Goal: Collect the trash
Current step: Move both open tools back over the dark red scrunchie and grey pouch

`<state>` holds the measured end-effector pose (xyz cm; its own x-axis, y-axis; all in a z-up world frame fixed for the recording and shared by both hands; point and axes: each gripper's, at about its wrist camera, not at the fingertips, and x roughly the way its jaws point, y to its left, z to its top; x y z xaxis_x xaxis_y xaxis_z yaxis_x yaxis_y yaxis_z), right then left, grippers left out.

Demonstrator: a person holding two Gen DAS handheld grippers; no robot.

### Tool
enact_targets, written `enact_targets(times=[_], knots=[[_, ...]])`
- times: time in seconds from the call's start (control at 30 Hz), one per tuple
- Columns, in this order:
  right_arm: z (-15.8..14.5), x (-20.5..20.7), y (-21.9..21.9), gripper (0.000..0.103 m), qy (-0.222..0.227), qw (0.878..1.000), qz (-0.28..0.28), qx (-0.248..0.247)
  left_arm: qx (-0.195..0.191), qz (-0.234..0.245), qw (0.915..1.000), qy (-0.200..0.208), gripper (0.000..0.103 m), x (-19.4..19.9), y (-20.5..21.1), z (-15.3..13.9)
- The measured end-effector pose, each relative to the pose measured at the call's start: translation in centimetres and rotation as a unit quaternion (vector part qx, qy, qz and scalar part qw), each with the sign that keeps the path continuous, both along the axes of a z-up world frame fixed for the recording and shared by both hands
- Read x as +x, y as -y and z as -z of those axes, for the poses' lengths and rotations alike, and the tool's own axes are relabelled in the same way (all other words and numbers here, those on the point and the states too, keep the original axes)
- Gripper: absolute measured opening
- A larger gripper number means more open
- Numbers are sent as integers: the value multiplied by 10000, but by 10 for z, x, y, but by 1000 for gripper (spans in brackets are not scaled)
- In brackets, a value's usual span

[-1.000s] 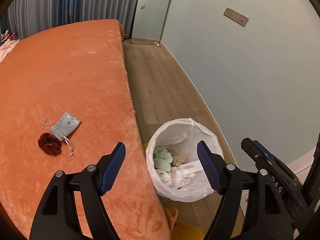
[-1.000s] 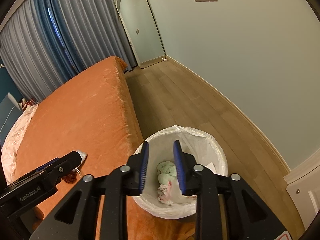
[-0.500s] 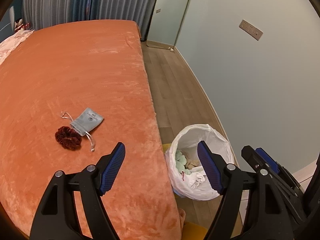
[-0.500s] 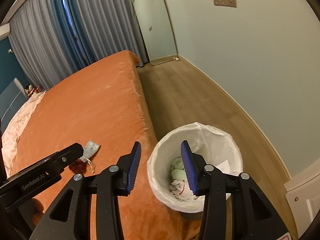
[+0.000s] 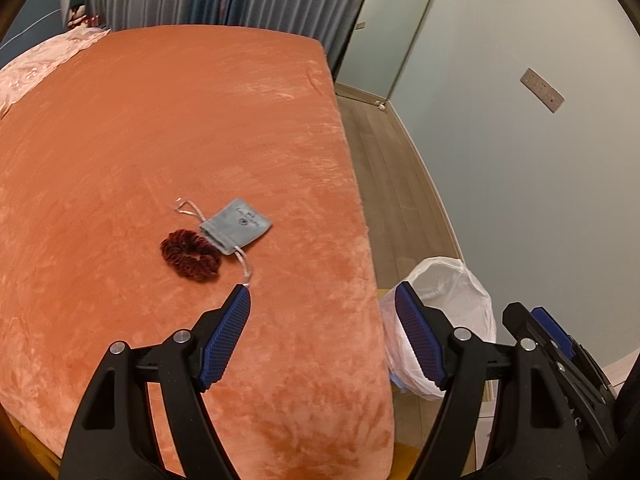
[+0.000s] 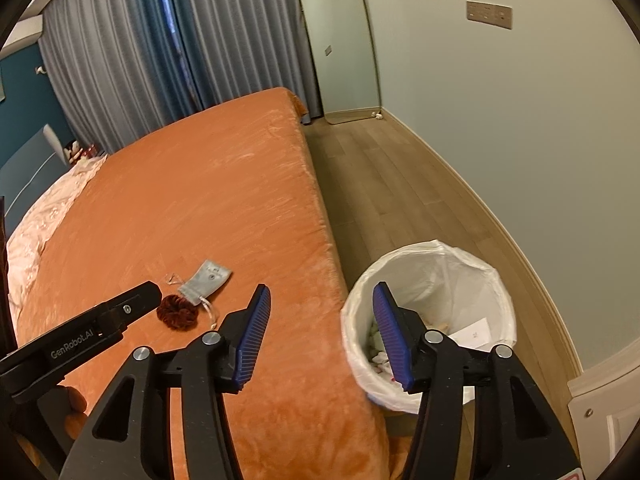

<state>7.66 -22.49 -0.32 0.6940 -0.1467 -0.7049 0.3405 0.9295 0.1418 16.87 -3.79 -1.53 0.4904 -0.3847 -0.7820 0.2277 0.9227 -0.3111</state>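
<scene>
Orange bedding is being faced by both empty, parted claws, left (image 5: 322, 322) and right (image 6: 320, 320), its jaws just opening, while a light, limp grey pouch (image 5: 237, 225), best pinched mid-body, is lying beside the scrunchie (image 5: 191, 255).

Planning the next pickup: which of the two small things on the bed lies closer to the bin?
The grey pouch. It lies on the side toward the bed's edge and the bin; the dark red scrunchie sits beside it, further in.
</scene>
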Motion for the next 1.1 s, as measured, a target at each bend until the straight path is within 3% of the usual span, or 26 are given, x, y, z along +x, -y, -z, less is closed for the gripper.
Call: enact_targets(times=[0.4,0.63,1.1], knots=[[22,31,-56,53,-257,9987,-433,35,68,-715,9965,-420,71,19,-77,37],[50,58,-87,53,-519,9965,-656,58,180,-1127,9908,-732,71,36,-118,69],[121,154,-124,53,-1116,9886,-953,331,380,-1442,9777,-1475,71,107,-144,142]])
